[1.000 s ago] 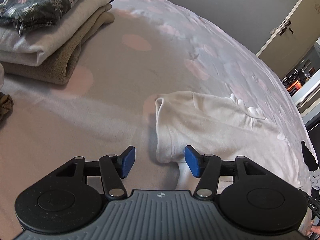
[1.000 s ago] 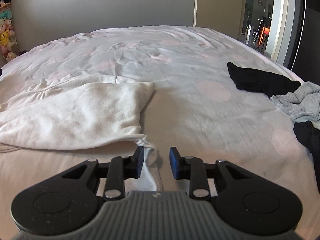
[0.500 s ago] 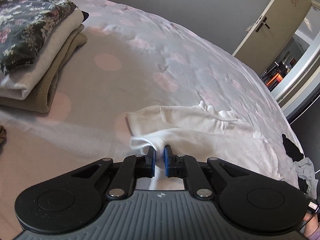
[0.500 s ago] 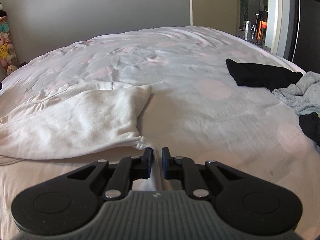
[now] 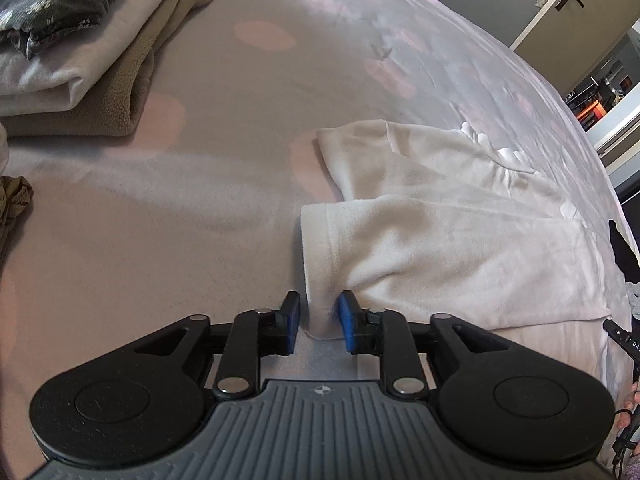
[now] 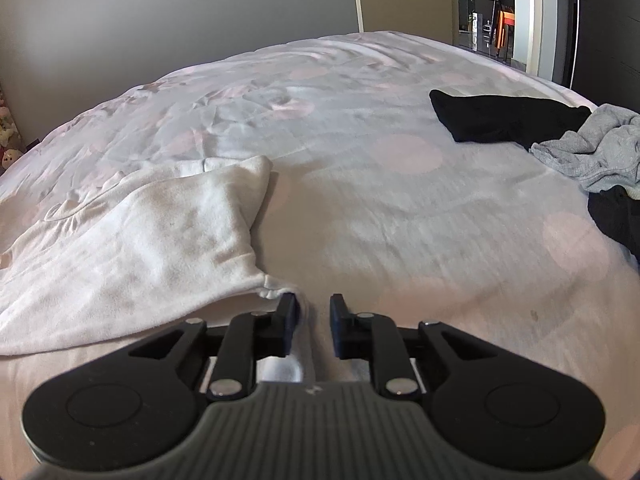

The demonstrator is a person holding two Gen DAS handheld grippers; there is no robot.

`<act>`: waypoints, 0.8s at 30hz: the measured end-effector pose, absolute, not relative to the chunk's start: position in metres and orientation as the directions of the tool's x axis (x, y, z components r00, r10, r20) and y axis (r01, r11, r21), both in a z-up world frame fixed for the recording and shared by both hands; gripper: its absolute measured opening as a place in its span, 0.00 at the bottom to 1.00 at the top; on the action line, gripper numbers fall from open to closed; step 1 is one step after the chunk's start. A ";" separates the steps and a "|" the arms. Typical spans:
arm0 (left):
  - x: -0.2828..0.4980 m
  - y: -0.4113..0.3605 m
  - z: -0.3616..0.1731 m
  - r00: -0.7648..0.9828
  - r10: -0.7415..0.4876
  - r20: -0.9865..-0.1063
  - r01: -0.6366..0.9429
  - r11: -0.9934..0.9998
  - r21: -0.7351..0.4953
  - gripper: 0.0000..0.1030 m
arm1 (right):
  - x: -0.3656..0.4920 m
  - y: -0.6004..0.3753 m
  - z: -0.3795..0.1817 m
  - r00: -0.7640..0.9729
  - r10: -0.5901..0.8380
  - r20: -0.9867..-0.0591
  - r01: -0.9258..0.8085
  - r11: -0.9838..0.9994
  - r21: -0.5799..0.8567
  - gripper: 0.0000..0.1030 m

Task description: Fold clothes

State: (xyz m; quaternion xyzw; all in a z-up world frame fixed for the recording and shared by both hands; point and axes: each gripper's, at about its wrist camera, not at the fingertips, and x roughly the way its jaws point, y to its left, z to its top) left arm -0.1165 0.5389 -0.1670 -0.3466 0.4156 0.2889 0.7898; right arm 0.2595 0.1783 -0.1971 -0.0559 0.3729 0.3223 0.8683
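Both my tools, left tool [image 5: 319, 322] and right tool [image 6: 314, 325], have just opened, releasing the folded white garment [image 5: 440, 248]; next, regrasp for another fold.

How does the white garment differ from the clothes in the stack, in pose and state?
The white garment lies spread and only partly folded; the stack holds finished, squared folds. The white garment lies alone on the bedspread; the stack's pieces, floral, pale and tan, lie one on another. Both rest on the bedspread.

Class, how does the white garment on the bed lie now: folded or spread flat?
Folded: the white garment lies doubled over itself.
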 end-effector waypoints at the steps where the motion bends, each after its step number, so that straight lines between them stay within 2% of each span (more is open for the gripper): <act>1: -0.118 0.540 -0.162 0.496 0.178 -0.850 -0.741 0.597 -0.308 0.38 | 0.257 0.176 -0.195 0.515 0.520 -0.682 -0.603 0.785 0.143 0.29; 2: -0.119 0.542 -0.157 0.507 0.189 -0.841 -0.737 0.601 -0.309 0.47 | 0.255 0.174 -0.193 0.512 0.526 -0.679 -0.607 0.781 0.147 0.29; 3: -0.120 0.543 -0.153 0.517 0.198 -0.833 -0.736 0.599 -0.315 0.49 | 0.253 0.172 -0.191 0.507 0.535 -0.676 -0.613 0.775 0.154 0.29; 11: -0.103 0.549 -0.140 0.539 0.243 -0.806 -0.734 0.605 -0.308 0.49 | 0.236 0.166 -0.161 0.493 0.631 -0.600 -0.655 0.722 0.221 0.32; 17: -0.081 0.552 -0.146 0.515 0.230 -0.826 -0.724 0.632 -0.276 0.49 | 0.291 0.184 -0.165 0.342 0.711 -0.615 -0.596 0.670 0.443 0.34; 20: -0.075 0.555 -0.153 0.505 0.226 -0.833 -0.731 0.625 -0.274 0.49 | 0.323 0.206 -0.172 0.289 0.725 -0.625 -0.592 0.648 0.479 0.40; 24: -0.073 0.557 -0.165 0.486 0.225 -0.844 -0.739 0.621 -0.260 0.49 | 0.360 0.229 -0.184 0.247 0.726 -0.642 -0.552 0.650 0.522 0.40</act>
